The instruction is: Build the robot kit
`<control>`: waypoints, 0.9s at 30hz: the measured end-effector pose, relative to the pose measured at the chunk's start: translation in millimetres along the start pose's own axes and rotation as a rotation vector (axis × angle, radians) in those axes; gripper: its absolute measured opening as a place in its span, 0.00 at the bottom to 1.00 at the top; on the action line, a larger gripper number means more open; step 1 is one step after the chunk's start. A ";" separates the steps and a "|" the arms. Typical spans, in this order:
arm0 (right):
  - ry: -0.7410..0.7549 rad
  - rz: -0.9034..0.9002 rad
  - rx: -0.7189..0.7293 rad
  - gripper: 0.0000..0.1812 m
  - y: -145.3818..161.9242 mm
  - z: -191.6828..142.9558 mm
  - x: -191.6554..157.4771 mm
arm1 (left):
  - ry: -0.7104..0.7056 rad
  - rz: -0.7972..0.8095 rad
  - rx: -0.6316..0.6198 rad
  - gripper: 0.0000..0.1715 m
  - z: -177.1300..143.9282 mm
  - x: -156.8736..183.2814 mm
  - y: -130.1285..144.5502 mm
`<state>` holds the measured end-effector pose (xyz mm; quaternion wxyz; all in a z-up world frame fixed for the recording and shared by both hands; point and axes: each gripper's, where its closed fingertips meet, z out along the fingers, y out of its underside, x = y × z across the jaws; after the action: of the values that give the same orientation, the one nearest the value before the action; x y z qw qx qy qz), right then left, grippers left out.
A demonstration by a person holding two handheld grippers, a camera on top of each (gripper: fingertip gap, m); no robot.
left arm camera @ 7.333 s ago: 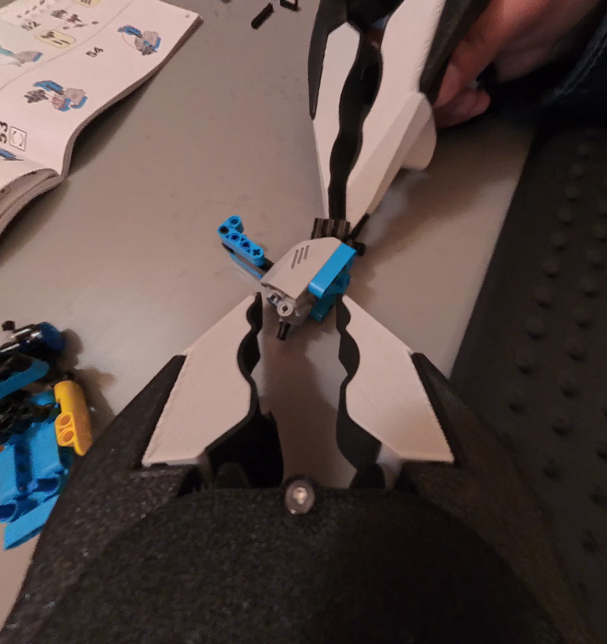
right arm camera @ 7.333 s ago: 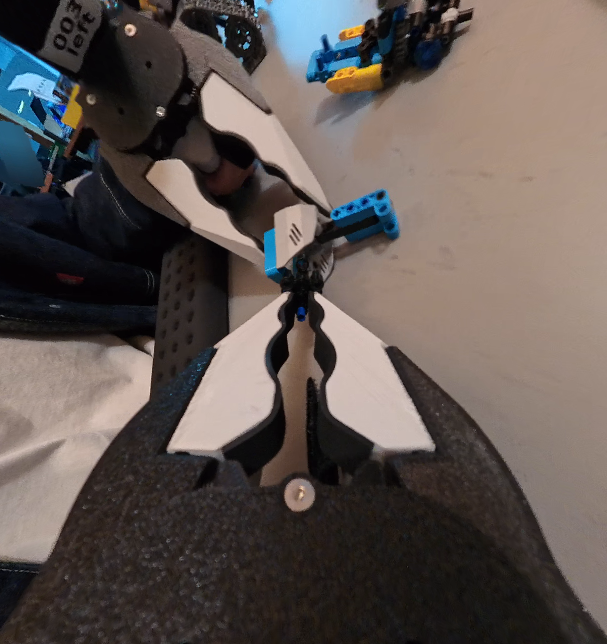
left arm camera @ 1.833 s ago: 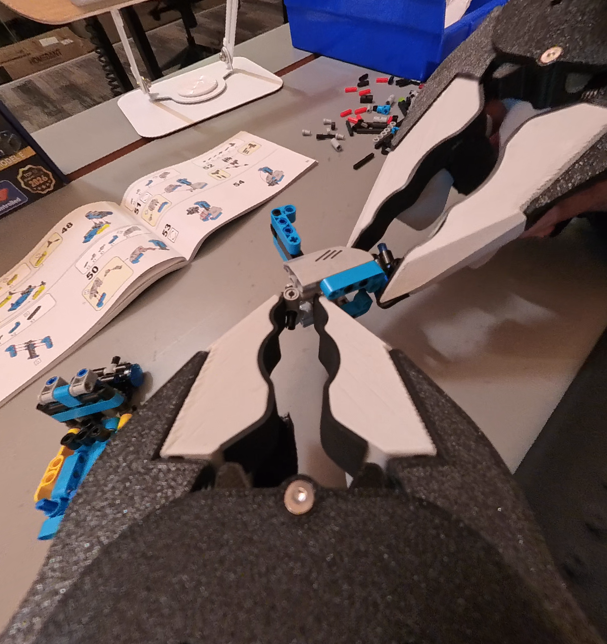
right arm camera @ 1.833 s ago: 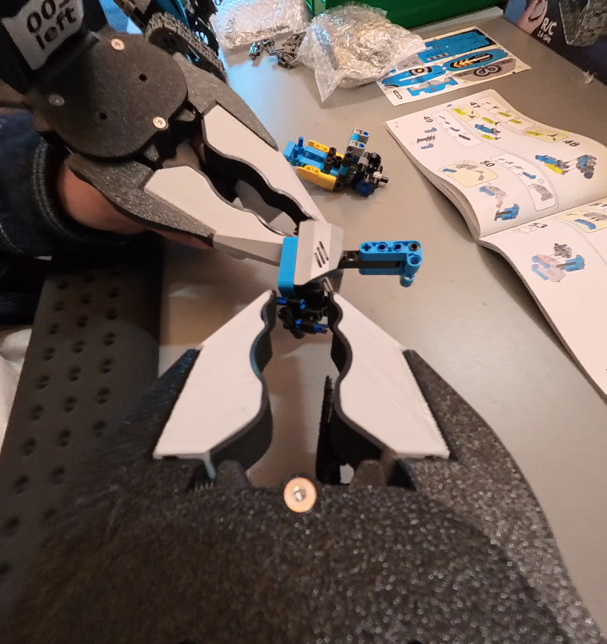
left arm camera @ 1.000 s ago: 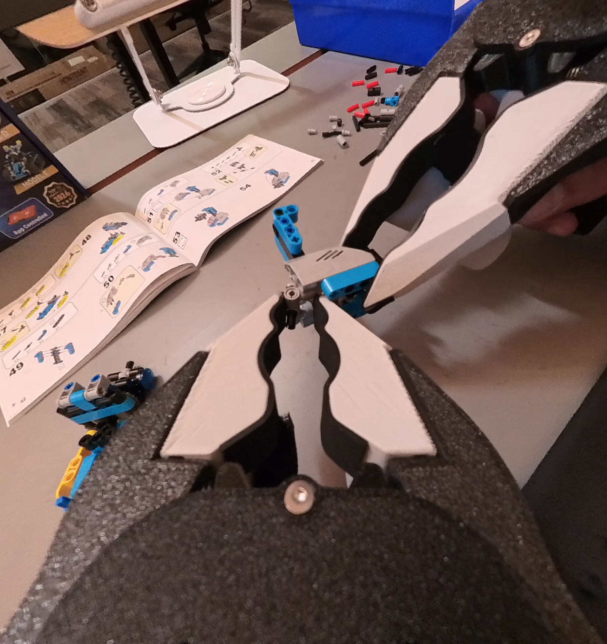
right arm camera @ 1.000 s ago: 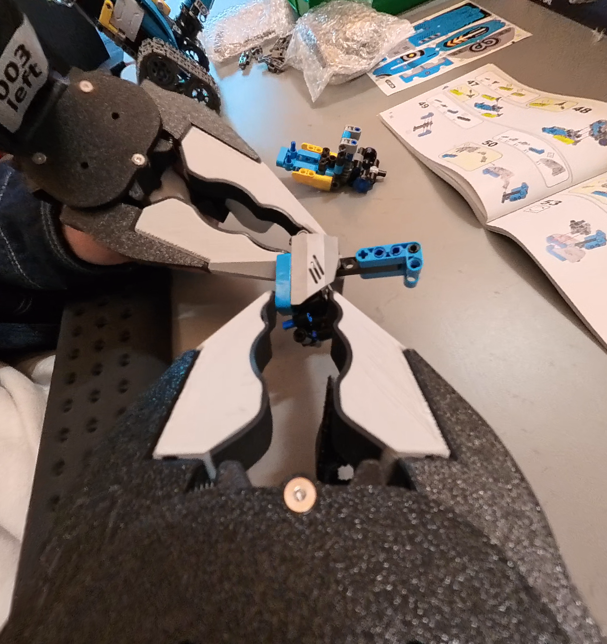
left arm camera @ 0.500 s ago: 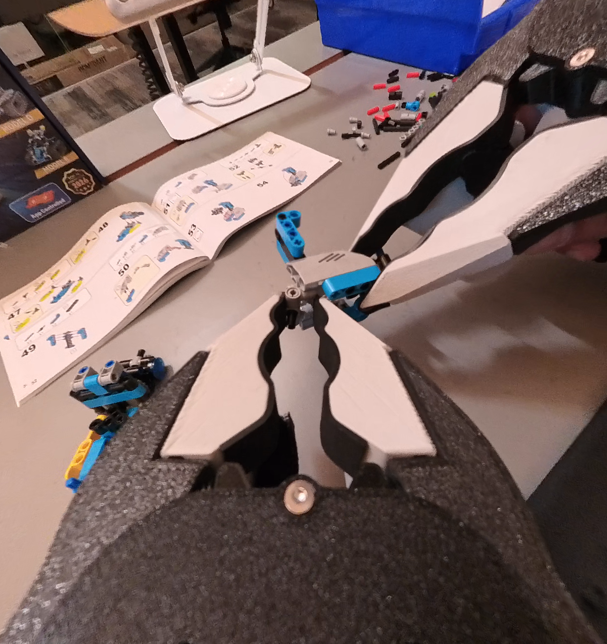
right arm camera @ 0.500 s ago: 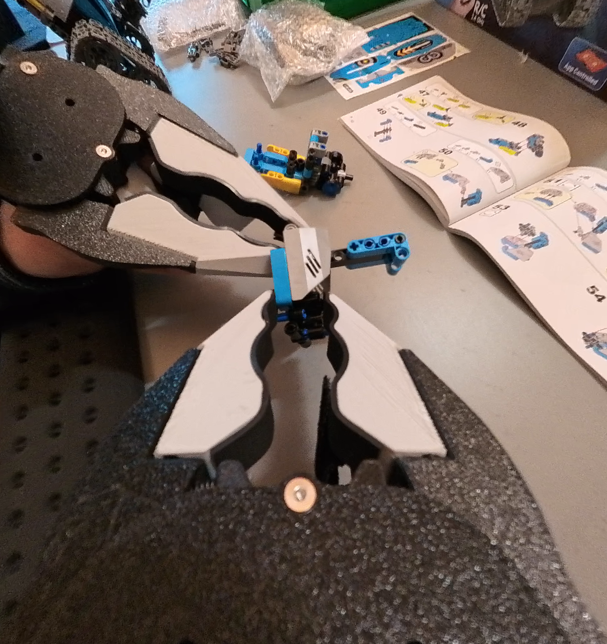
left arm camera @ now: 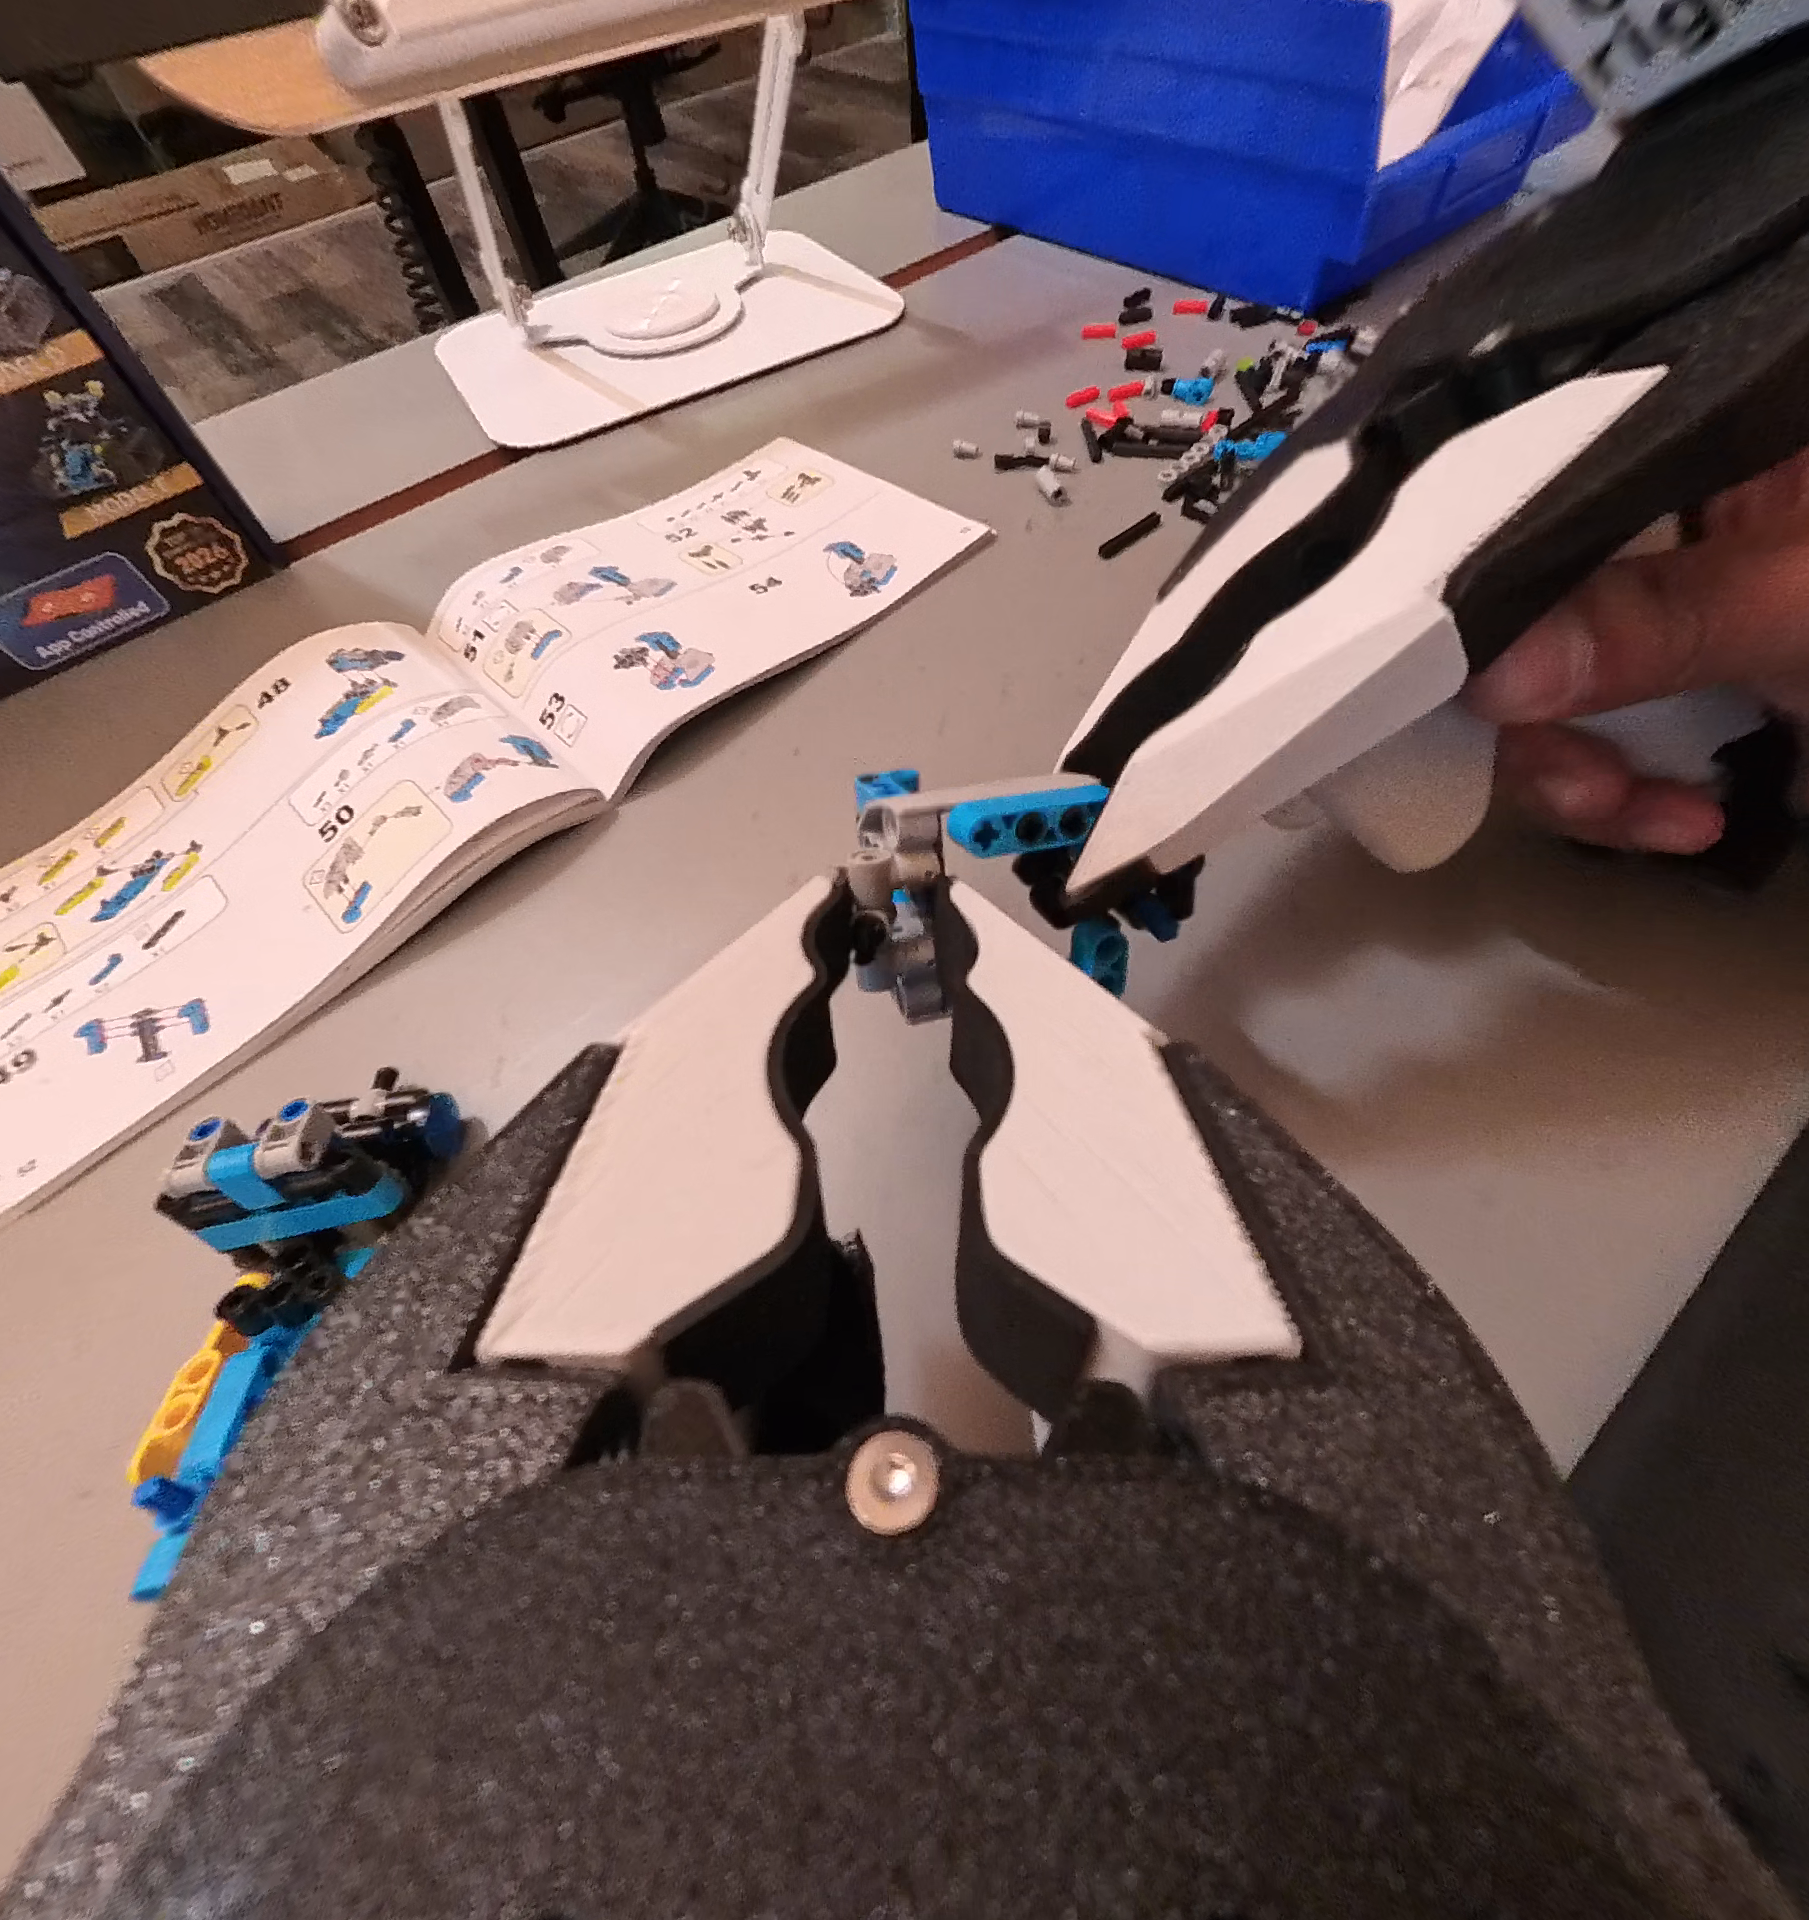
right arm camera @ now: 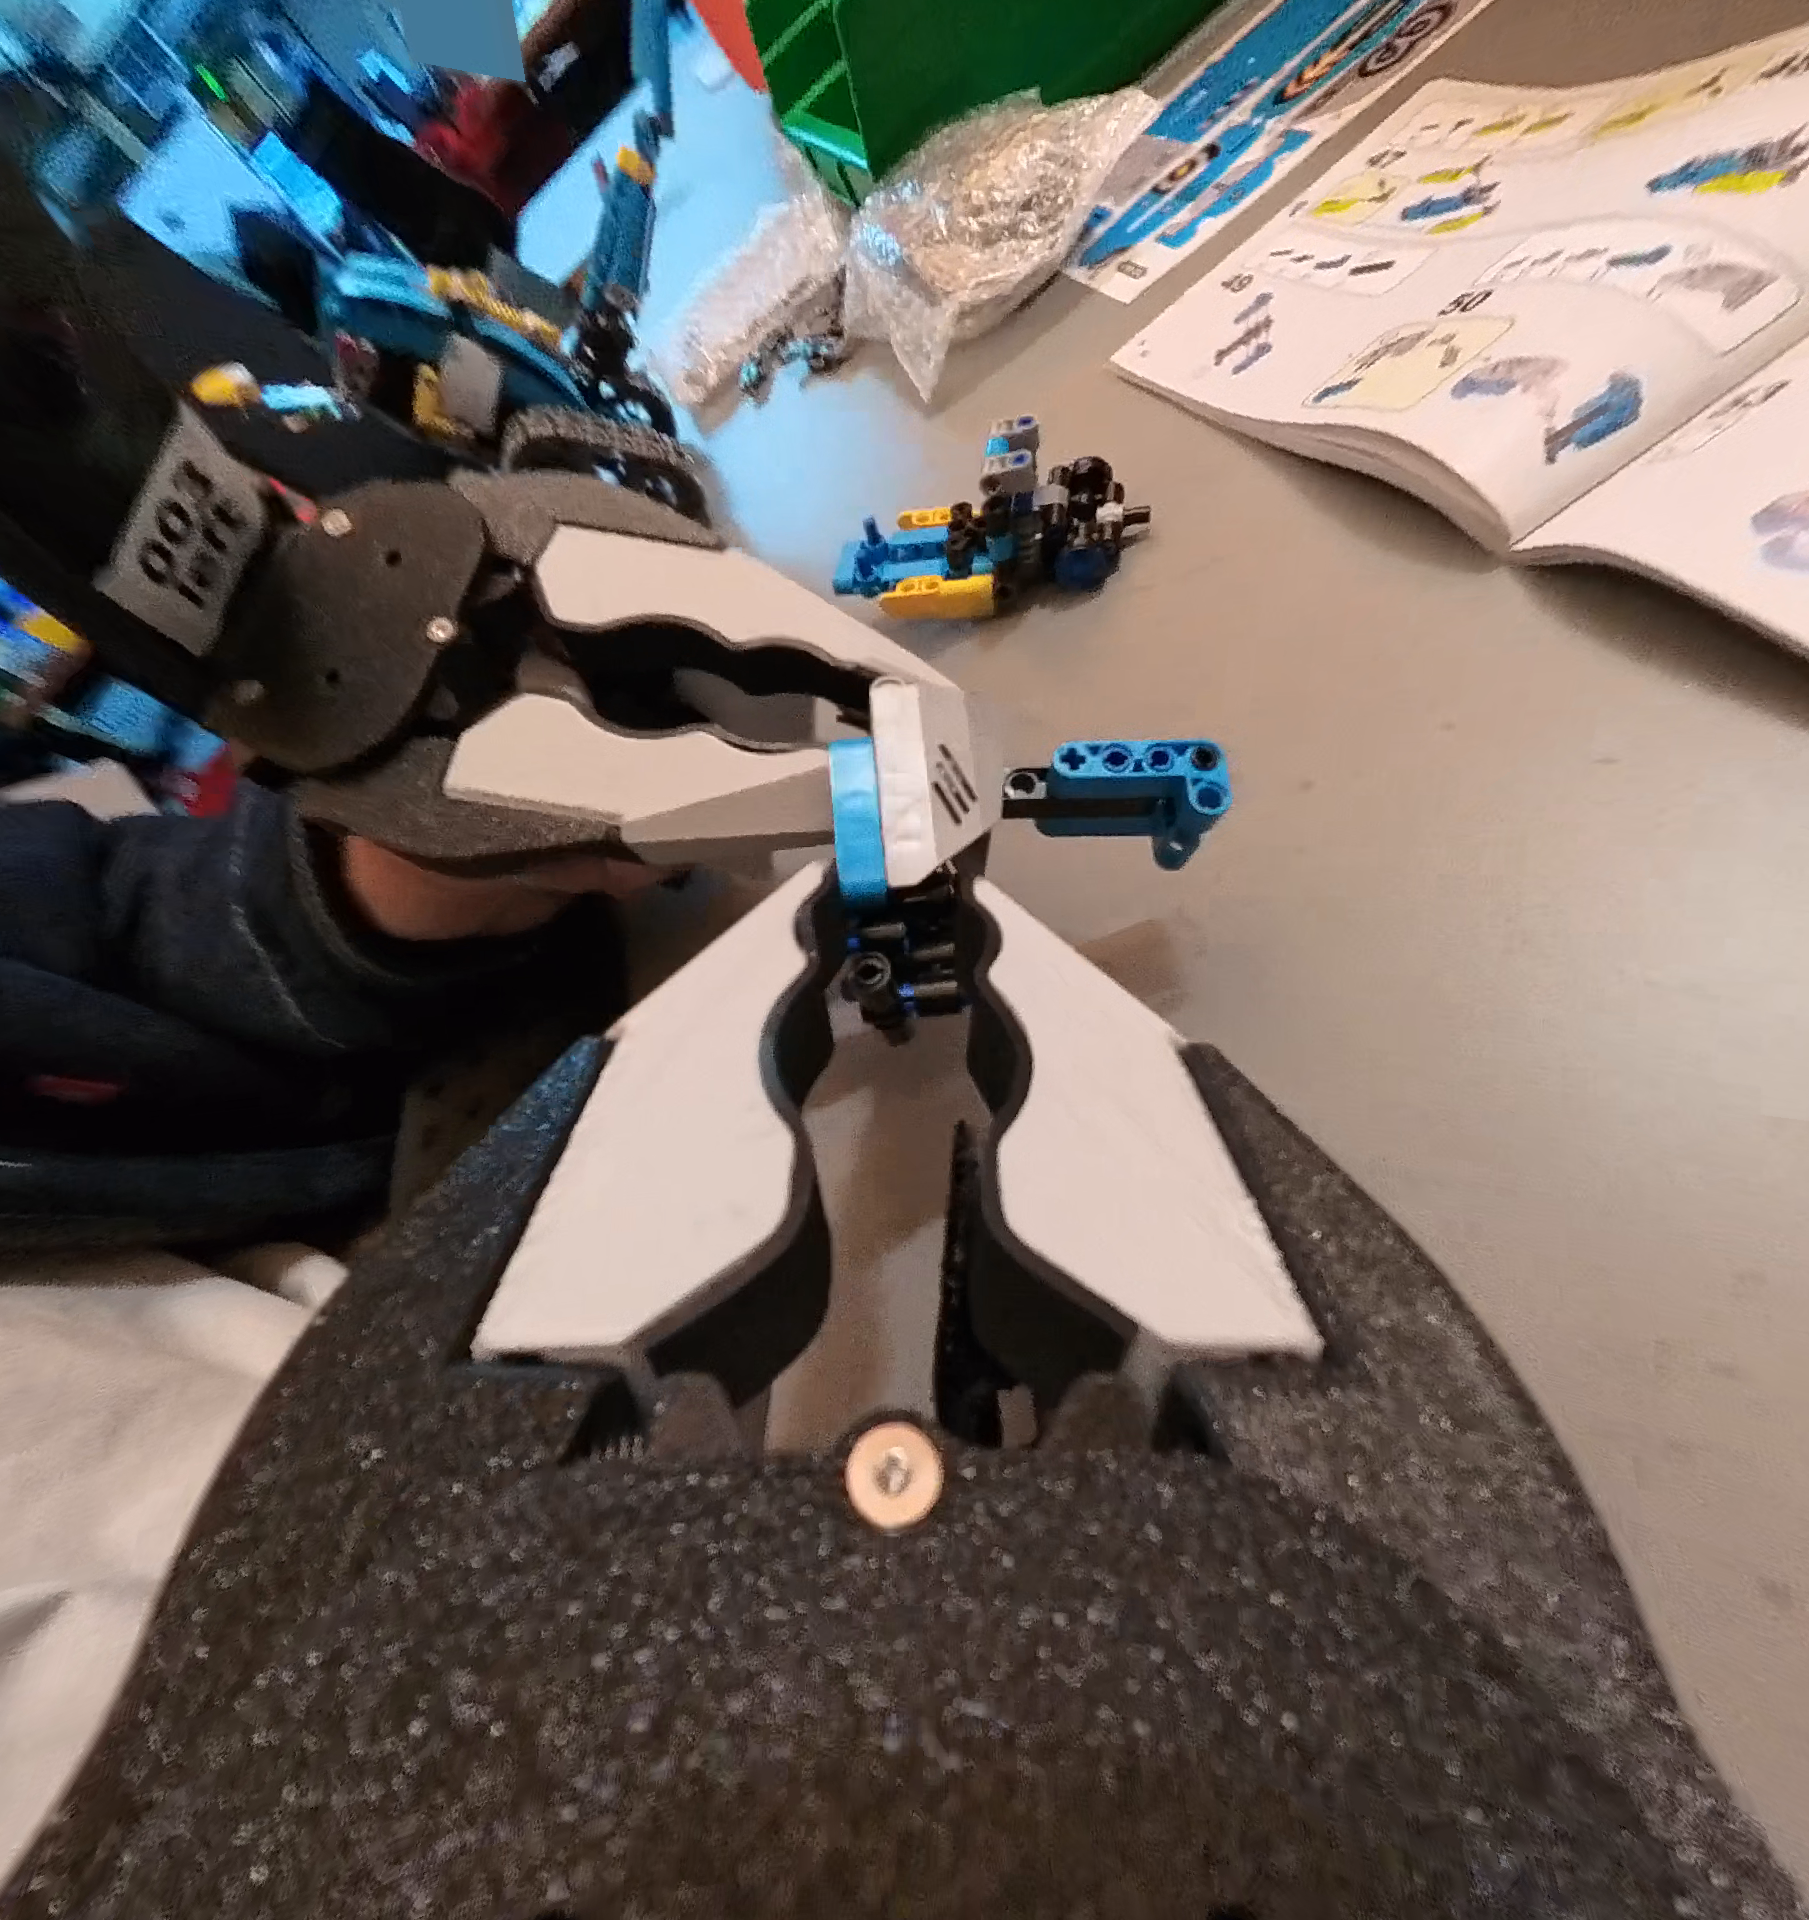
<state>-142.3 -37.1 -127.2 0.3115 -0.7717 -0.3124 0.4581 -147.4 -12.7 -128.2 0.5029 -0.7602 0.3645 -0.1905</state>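
A small brick assembly, a grey panel (right arm camera: 921, 790) with blue beams (left arm camera: 1025, 826) and black pins (right arm camera: 905, 966), is held above the grey table (right arm camera: 1451, 935) by both grippers. My left gripper (left arm camera: 895, 904) is shut on its grey-and-blue end. My right gripper (right arm camera: 905, 904) is shut on its black pin cluster from the other side. The right gripper shows in the left wrist view (left arm camera: 1082, 831), coming from the upper right, and the left gripper shows in the right wrist view (right arm camera: 879, 769), coming from the left. A blue L-shaped beam (right arm camera: 1139, 779) sticks out to the side.
An open instruction booklet (left arm camera: 443, 727) lies behind. A blue-and-yellow sub-assembly (left arm camera: 276, 1195) sits on the table to the left. Loose small parts (left arm camera: 1170, 416), a blue bin (left arm camera: 1191, 135), a white lamp base (left arm camera: 671, 332), plastic bags (right arm camera: 962, 229) and a black perforated mat (left arm camera: 1762, 1351) surround the spot. My left and right fingertips are right by each other.
Both grippers keep their hold. The assembly has rolled, so the grey panel now shows edge-on in the left wrist view. The right gripper has swung lower.
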 end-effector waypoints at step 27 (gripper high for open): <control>-0.372 0.425 0.390 0.10 -54.4 -29.7 -13.6 | 0.564 -0.778 0.404 0.13 -30.0 12.4 -54.8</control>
<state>-131.4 -20.0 -67.1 0.2884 -0.6488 -0.1028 0.6967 -139.0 -28.2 -66.9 0.4140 -0.6463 0.1320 -0.6273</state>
